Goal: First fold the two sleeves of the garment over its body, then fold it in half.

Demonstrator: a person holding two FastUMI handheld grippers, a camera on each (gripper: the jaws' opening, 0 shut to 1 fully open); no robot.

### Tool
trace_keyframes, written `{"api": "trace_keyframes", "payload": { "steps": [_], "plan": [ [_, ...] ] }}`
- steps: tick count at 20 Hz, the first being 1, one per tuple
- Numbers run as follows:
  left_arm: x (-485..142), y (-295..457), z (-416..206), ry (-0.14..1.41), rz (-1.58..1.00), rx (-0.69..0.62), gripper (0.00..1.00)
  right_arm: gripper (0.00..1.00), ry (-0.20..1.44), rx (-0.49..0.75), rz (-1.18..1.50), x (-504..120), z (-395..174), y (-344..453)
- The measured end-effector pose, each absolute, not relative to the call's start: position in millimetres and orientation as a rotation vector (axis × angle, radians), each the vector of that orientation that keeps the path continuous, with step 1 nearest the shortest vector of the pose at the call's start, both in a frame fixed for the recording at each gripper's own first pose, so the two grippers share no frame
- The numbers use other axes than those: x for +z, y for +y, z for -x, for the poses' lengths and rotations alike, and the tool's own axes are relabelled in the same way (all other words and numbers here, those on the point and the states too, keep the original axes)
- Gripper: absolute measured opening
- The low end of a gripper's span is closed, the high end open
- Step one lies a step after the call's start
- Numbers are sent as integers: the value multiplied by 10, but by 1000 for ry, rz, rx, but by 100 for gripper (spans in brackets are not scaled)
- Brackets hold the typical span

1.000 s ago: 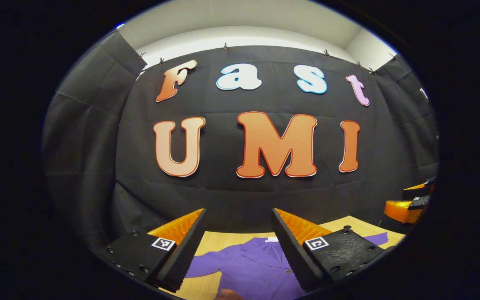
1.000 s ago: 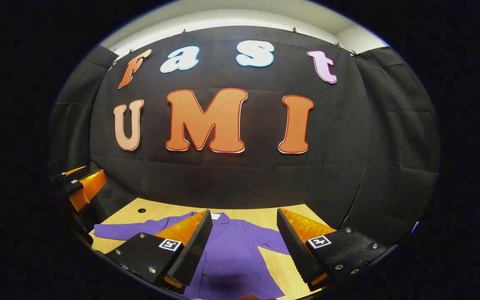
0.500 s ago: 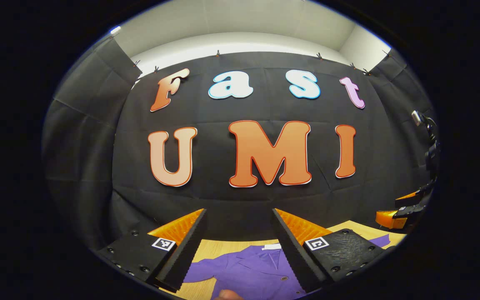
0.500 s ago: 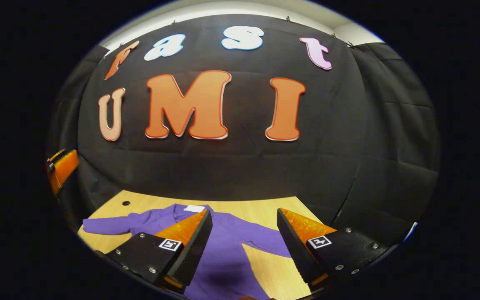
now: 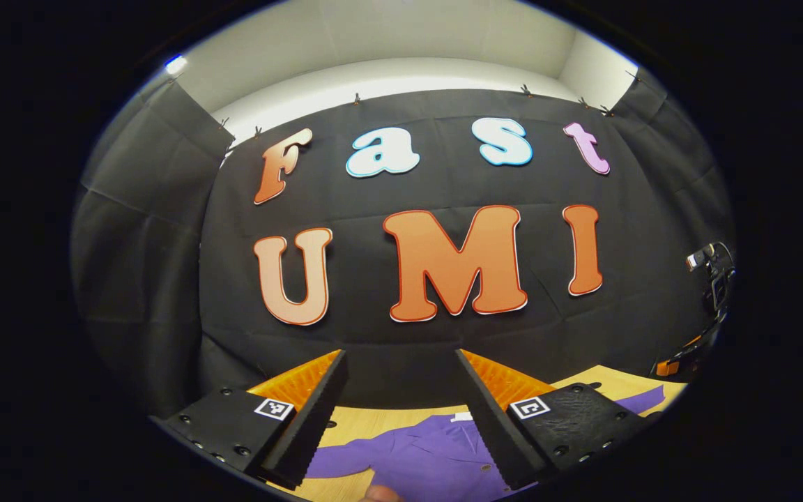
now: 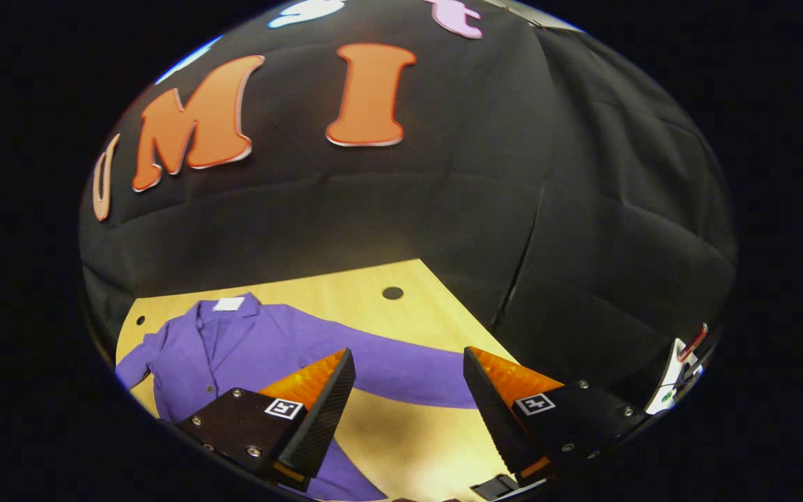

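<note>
No fold is made yet, I think: the purple garment [image 6: 248, 348] lies flat on the counter [image 6: 346, 289], collar toward the far edge, both sleeves spread out. The right gripper [image 6: 408, 390] hangs spread above one sleeve [image 6: 401, 366] and should lower onto its cuff; the left gripper [image 5: 401, 408] is spread too

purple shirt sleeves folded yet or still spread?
Spread. In the right gripper view the purple shirt lies flat, its sleeve stretched outward across the table.

light: dim booth, overhead | focus: sharp | edges: strong fisheye bend, dark rim
</note>
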State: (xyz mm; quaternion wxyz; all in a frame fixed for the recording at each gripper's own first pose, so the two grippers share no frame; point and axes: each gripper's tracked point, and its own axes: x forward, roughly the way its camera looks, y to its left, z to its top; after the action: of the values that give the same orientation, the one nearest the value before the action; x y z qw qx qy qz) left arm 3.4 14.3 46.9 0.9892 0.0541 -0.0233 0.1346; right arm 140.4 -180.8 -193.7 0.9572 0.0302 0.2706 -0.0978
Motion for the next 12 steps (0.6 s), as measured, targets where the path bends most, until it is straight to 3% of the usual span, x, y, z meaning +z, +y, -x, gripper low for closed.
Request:
{"api": "trace_keyframes", "payload": {
  "steps": [12],
  "plan": [
    [242,121,117,66,-146,390,96,95,1006,-251,-260,-3153,-1634,-2579]
  ]
}}
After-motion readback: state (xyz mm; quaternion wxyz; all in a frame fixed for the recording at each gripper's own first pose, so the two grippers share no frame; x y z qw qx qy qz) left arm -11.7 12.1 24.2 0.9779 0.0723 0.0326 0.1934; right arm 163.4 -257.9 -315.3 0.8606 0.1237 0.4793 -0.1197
